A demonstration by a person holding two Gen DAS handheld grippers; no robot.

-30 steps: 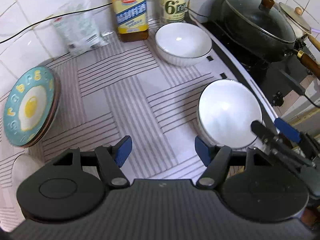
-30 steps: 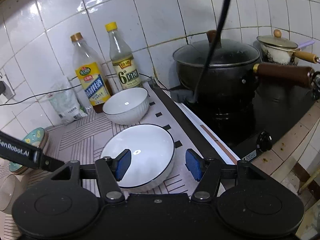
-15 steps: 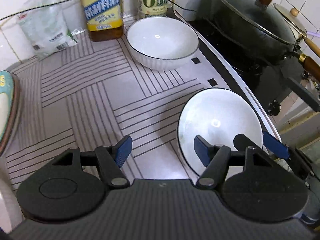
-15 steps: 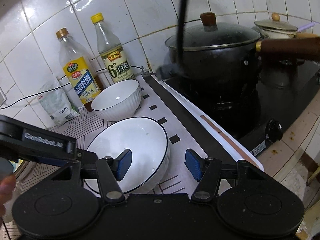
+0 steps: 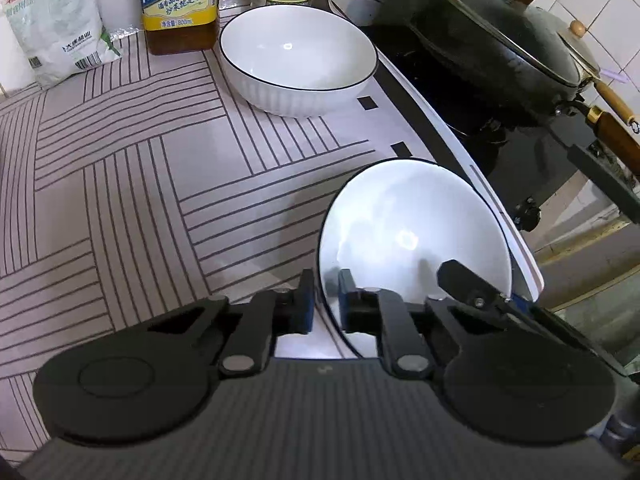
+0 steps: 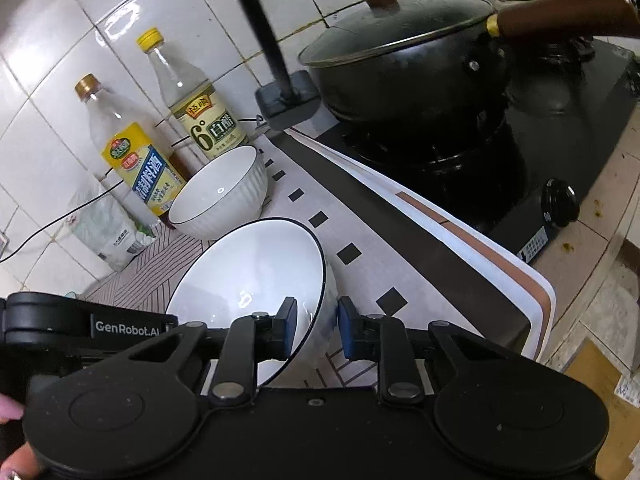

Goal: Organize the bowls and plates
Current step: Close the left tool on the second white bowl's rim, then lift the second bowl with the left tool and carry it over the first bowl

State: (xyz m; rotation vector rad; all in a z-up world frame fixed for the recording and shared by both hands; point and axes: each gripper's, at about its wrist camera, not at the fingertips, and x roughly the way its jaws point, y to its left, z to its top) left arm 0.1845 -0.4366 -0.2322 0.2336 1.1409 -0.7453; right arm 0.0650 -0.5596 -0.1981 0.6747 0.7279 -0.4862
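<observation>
Two white bowls with thin dark rims stand on the striped mat. The near bowl [image 5: 412,236] [image 6: 248,276] is held from both sides. My left gripper [image 5: 325,305] is shut on its left rim, one pad inside and one outside. At the bowl's opposite edge, my right gripper [image 6: 317,329] has its jaws closing on the rim, with the pads against the wall on either side. The right gripper's finger [image 5: 472,284] shows at that far edge in the left wrist view. The far bowl [image 5: 298,56] [image 6: 220,196] stands free near the bottles.
Two bottles [image 6: 136,156] [image 6: 200,116] and a plastic bag [image 5: 56,24] stand along the tiled wall. Right of the mat is a black stove [image 6: 552,208] with a lidded black pot [image 6: 408,64], its wooden handle [image 5: 616,136] sticking out. A hand [image 6: 12,408] shows at lower left.
Both grippers have sunk toward the near bowl and closed on its rim from opposite sides. The egg-pattern plate has slid out of the left wrist view.
</observation>
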